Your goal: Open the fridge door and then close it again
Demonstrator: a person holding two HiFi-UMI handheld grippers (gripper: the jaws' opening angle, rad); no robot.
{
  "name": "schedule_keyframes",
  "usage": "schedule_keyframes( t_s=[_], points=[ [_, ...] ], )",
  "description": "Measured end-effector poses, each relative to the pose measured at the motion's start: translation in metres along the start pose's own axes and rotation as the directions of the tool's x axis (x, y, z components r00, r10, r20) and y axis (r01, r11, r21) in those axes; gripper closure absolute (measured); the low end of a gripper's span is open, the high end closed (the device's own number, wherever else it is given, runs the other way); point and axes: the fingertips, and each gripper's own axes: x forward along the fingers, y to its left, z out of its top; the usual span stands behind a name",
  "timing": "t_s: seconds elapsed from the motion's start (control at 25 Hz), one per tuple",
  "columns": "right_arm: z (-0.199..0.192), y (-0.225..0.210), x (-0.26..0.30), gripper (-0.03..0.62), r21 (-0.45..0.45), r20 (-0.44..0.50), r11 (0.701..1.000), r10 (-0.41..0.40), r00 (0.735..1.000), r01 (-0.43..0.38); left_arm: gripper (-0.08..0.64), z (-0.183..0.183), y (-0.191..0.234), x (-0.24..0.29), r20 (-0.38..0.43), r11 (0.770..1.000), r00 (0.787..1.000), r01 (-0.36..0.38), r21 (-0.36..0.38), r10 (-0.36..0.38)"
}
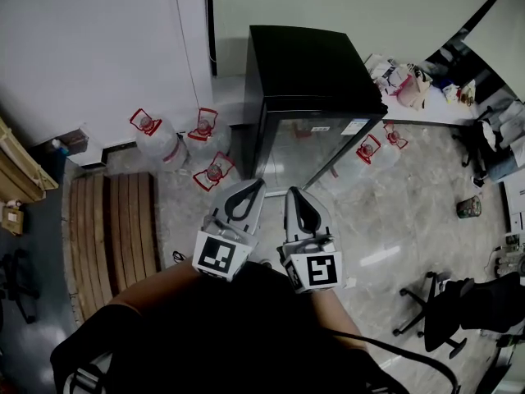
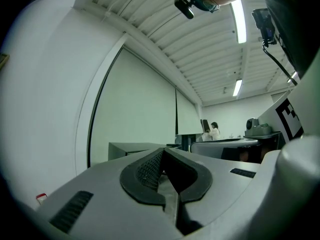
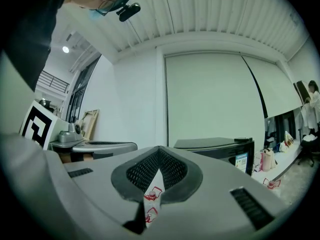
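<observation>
A black fridge with a glass door stands against the far wall, and the door looks closed. My two grippers are held side by side in front of me, both pointing level at the fridge and well short of it. The left gripper is shut with nothing in it; in the left gripper view its pads meet at the tip, and the fridge top shows beyond. The right gripper is also shut and empty. In the right gripper view the fridge stands to the right of the closed tips.
Large water bottles with red handles stand left of the fridge, and two more at its right. A wooden pallet lies on the floor at left. An office chair and a cluttered table are at right. A person stands far off.
</observation>
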Motion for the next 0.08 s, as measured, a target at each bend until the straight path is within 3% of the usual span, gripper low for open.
schedule_keyframes(
  t_s=[0.08],
  points=[
    [0.0023, 0.0032, 0.0036, 0.577, -0.001, 0.016, 1.0, 0.005, 1.0, -0.005, 0.552, 0.0023, 0.0032, -0.0001, 0.003, 1.0, 1.0, 0.002, 0.003, -0.002]
  ],
)
